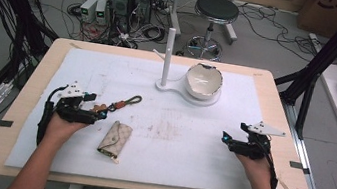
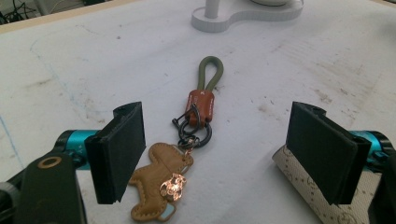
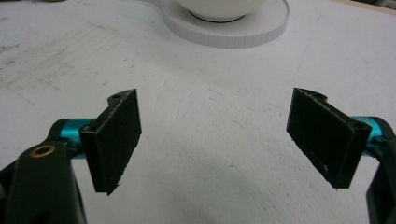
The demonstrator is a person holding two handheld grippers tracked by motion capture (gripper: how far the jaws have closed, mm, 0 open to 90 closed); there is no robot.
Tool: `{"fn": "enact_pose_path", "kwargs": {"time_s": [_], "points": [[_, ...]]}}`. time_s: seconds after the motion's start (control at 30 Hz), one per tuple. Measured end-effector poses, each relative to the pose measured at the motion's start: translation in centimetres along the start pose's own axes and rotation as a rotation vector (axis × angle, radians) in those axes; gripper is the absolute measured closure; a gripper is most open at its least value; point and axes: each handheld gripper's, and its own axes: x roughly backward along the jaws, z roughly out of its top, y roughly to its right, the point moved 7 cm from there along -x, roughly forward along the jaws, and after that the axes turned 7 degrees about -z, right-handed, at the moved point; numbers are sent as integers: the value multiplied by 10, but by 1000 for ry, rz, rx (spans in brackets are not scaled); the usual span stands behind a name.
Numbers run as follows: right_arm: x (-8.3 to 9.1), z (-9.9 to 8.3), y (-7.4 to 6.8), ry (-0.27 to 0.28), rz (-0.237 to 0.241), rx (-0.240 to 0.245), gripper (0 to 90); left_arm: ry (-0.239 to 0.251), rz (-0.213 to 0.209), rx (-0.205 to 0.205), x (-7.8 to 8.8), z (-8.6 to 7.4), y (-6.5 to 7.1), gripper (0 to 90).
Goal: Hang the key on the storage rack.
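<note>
Keychain (image 2: 196, 135): olive loop, brown leather tab, tan dog-shaped leather charm.

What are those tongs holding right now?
Nothing. The left tongs stand open around the keychain; the right tongs are open over bare mat.

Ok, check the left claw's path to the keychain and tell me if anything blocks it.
Nothing visible blocks it. The left claw is open, and the keychain lies flat on the white mat between its jaws. The patterned key pouch lies off to one side by one jaw, beside the path.
</note>
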Motion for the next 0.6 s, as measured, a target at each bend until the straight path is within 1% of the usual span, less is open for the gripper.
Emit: {"fn": "enact_pose_path", "kwargs": {"time_s": [0.03, 0.17, 0.23, 0.27, 0.3, 0.37, 0.4, 0.43, 0.5, 0.6], "points": [[0, 0, 0, 0, 0, 0, 181, 0, 0, 0, 0, 0, 0, 197], [6, -5, 2, -4, -6, 1, 181, 1, -5, -7, -9, 4, 0, 197], [8, -7, 2, -6, -9, 1, 181, -7, -21, -7, -17, 7, -1, 197], [8, -7, 2, -6, -9, 1, 181, -7, -21, -7, -17, 7, -1, 197], [12, -10, 4, -7, -10, 3, 181, -17, -28, -10, -23, 8, -2, 197], [16, -13, 5, -11, -19, -5, 181, -15, -31, -11, -26, 9, -2, 197], [17, -14, 6, -10, -20, -2, 181, -30, -35, -7, -32, 9, -4, 197], [19, -16, 7, -9, -23, -4, 181, -41, -36, -13, -34, 10, -5, 197], [21, -17, 8, -8, -27, -4, 181, -42, -39, -11, -37, 11, -5, 197], [26, -21, 11, -12, -32, -12, 181, -72, -31, -28, -44, 12, -7, 197]]}}
